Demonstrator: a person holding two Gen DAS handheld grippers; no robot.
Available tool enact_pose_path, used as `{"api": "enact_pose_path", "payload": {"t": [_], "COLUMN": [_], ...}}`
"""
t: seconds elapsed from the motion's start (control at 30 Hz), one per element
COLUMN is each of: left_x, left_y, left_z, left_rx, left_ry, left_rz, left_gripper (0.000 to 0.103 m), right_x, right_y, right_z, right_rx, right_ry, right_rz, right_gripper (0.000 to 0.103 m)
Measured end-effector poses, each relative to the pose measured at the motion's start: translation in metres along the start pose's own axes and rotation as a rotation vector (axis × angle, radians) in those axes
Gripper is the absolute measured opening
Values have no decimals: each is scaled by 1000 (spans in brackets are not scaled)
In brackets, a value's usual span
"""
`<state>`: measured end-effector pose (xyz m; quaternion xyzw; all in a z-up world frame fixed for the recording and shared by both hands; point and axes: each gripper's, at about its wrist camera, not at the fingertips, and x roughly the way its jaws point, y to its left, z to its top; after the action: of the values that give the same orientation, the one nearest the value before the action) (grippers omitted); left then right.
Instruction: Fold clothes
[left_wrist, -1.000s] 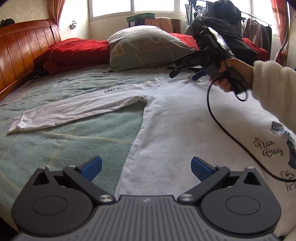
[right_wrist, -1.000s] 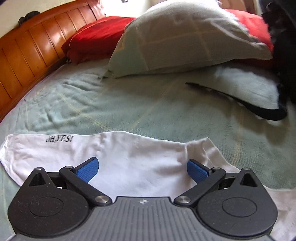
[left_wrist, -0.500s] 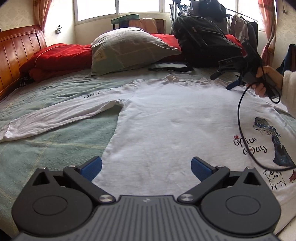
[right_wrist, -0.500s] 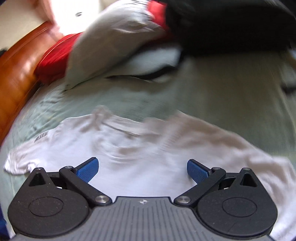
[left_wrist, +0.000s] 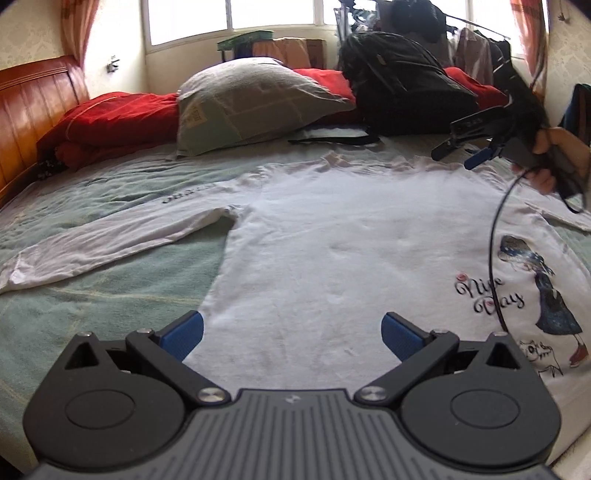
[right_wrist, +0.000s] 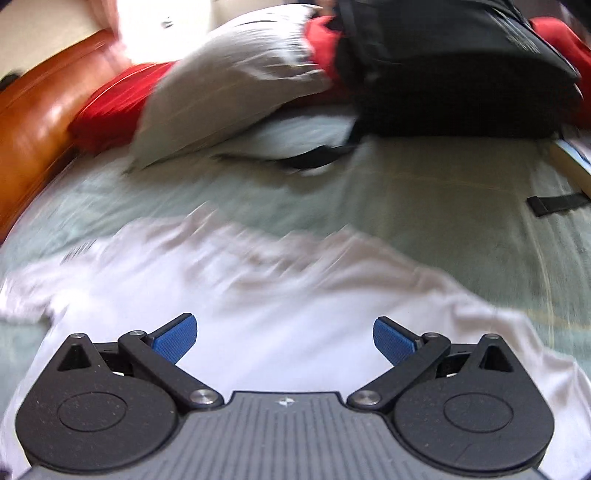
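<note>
Your left gripper (left_wrist: 291, 332) has its jaws apart, empty, over the hem of the shirt (left_wrist: 351, 236). Your right gripper (right_wrist: 284, 338) is spread wide too, holding nothing, over the shoulder end. The shirt lies flat on the bed (left_wrist: 110, 280), one sleeve (left_wrist: 110, 240) stretched out, pillow (left_wrist: 251, 99) and backpack (left_wrist: 402, 96) beyond.

Green bedspread (left_wrist: 110, 291) on bed with wooden headboard (left_wrist: 33, 110), grey-green pillow (left_wrist: 251, 103) leaning on red quilt (left_wrist: 110, 118), black backpack (left_wrist: 406, 96) beside pillow, its strap (left_wrist: 332, 139) lying on bedspread, window (left_wrist: 229, 18) behind.
</note>
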<state>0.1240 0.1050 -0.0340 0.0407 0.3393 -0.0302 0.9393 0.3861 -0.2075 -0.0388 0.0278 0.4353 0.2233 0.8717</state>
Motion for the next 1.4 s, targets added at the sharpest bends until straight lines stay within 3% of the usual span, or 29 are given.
{"api": "enact_pose_path", "payload": {"t": [0.1,0.33,0.53,0.77,0.93,1.03,1.13,1.23,1.4], "left_x": [4,19,19,6,1,1,2,4,6], "left_y": [-7,-18,-12,-19,-18,-17,-14,-12,-14], "left_z": [-4,-19,-28,-26,-27,-28,-29,-27,-19], "left_rx": [21,58,-2,31,10,8,0,-1,20], "left_ry": [16,71,76,65,59,66,72,73,59], "left_rz": [-13,-15,-49,1,-1,11,19,30,41], "left_gripper": [102,102,102,102,102,102,102,102,102], "right_x": [-20,-40,-58,-86,-71,-50,-44,-46,-47], "right_y": [21,66,63,24,-43,-91,-125,-141,-126], "right_z": [-32,-119,-161,-125,-83,-71,-66,-52,-37], "right_rx": [-60,-240,-185,-36,104,226,295,334,337], "right_ry": [-13,-48,-67,-156,-200,-162,-188,-184,-171], "right_rz": [3,-125,-127,-122,-190,-147,-143,-266,-201], "right_gripper": [103,103,103,103,103,103,103,103,103]}}
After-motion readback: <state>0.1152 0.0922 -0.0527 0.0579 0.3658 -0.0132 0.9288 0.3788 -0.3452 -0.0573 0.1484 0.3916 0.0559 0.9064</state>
